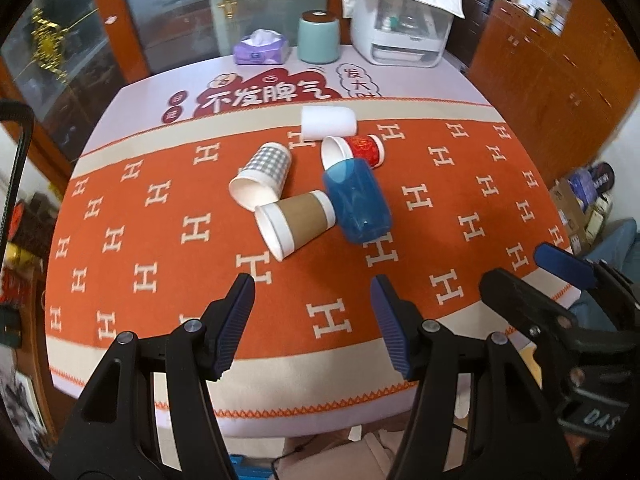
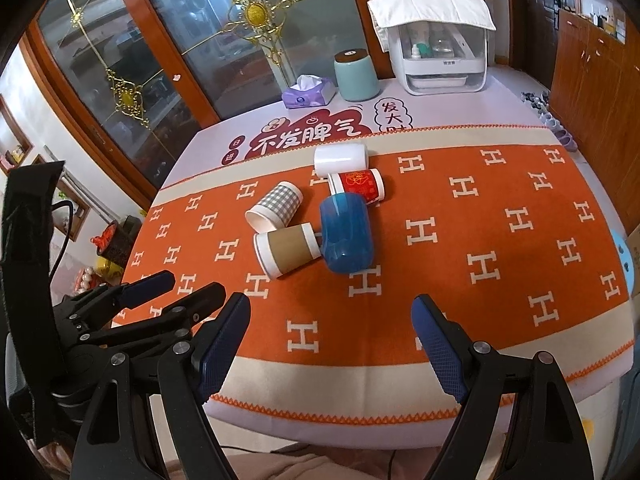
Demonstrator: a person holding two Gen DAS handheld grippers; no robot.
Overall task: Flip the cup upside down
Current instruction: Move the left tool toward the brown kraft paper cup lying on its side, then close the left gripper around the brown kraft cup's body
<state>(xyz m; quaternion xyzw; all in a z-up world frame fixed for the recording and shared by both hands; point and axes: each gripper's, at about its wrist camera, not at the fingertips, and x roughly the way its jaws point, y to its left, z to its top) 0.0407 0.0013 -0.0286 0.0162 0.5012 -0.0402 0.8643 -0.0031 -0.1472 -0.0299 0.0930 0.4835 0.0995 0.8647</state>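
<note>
Several cups lie on their sides in a cluster mid-table: a blue plastic cup (image 1: 357,200) (image 2: 346,236), a brown-sleeved paper cup (image 1: 294,222) (image 2: 286,250), a grey checked cup (image 1: 262,174) (image 2: 276,206), a red cup (image 1: 354,151) (image 2: 357,186) and a white cup (image 1: 328,122) (image 2: 340,160). My left gripper (image 1: 312,320) is open and empty, near the table's front edge, well short of the cups. My right gripper (image 2: 332,344) is open and empty, also near the front edge. Each gripper shows in the other's view, the right one (image 1: 532,280) and the left one (image 2: 176,286).
An orange cloth with white H marks (image 1: 160,240) (image 2: 500,240) covers the table. At the back stand a purple tissue box (image 1: 262,48) (image 2: 308,92), a teal canister (image 1: 319,38) (image 2: 356,76) and a white appliance (image 1: 404,24) (image 2: 440,52). Wooden cabinets (image 1: 560,80) stand at right.
</note>
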